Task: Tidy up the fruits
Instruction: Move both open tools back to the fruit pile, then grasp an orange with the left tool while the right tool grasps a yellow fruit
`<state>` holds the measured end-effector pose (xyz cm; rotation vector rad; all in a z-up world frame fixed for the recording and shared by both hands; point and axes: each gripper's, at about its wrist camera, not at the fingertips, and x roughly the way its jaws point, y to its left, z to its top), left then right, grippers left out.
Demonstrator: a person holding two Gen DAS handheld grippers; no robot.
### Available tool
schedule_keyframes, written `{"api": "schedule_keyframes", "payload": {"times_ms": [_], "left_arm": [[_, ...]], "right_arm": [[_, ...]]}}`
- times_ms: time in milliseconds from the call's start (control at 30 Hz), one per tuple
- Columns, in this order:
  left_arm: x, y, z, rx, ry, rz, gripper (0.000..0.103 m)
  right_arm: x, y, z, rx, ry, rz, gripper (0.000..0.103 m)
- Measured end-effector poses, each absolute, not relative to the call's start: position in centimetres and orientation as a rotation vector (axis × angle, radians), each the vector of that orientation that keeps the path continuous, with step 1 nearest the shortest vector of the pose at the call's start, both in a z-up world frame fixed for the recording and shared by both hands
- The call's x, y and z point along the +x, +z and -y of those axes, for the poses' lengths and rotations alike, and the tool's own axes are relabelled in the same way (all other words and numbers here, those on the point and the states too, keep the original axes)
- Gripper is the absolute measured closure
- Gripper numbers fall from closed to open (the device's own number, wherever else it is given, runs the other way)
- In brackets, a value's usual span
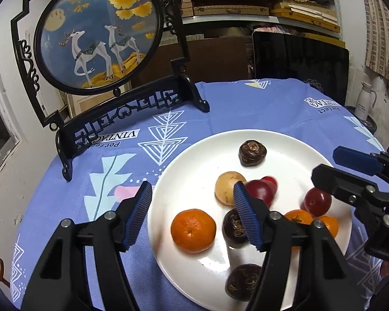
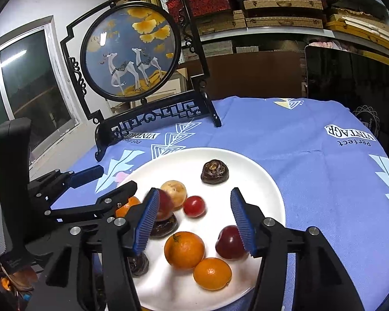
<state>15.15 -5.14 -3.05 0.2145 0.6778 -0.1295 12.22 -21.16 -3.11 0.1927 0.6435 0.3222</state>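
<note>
Left tool (image 1: 193, 216): jaws apart, holding nothing, above plate (image 1: 194, 165).
Right tool (image 2: 194, 219): jaws apart, empty, over fruits (image 2: 184, 250).

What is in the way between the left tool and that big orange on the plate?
Nothing visible. The left tool hangs open over the white plate, and the orange lies in plain view between its fingers, untouched.

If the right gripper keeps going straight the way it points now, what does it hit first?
Most likely the mandarin on the white plate, lying between the open right gripper fingers; depth is hard to judge.
</note>
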Motion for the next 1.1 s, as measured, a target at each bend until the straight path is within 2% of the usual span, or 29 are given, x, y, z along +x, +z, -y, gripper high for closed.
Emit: {"api": "schedule_keyframes", "payload": {"times_ms": [100,233,267,300,367,433,567,667,767,900,1100], "left_arm": [[15.3,-2.6,4.4,0.187,-0.109,-0.669,0.033],[15.1,-1.4,3.1,0.136,-0.102,-0.652,0.032],[14.9,-1.0,2.8,0.124,-0.102,-0.644,0.032],[14.6,-0.3,2.3,0.108,-0.103,-0.633,0.03],[13.7,0.7,1.6,0.084,-0.112,-0.608,0.026],[11.9,1.5,0.6,0.071,-0.12,-0.572,0.019],[8.5,1.3,-2.1,0.02,-0.14,-0.58,0.017],[6.6,0.2,-4.3,-0.001,-0.131,-0.642,0.017],[4.7,-0.9,-5.8,0.018,-0.119,-0.689,0.017],[1.8,-2.6,-5.9,0.042,-0.192,-0.762,0.017],[-2.6,-6.1,-0.6,0.163,-0.379,-0.852,0.017]], "right_arm": [[11.9,-2.6,21.0,0.185,0.336,-0.652,0.045],[9.7,-1.5,20.1,0.152,0.363,-0.634,0.045],[8.7,-1.5,19.8,0.145,0.39,-0.635,0.042],[7.0,-1.7,19.4,0.117,0.413,-0.639,0.035],[4.5,-2.3,18.6,0.044,0.431,-0.651,0.033],[2.2,-3.7,17.6,-0.035,0.455,-0.709,0.033],[1.3,-7.2,15.9,-0.12,0.453,-0.854,0.033],[2.7,-8.6,15.1,-0.103,0.446,-0.918,0.041],[3.6,-9.5,14.5,-0.096,0.432,-0.92,0.067],[2.7,-8.8,15.1,-0.07,0.438,-0.895,0.067],[1.0,-8.3,17.4,-0.029,0.412,-0.884,0.067]]}}
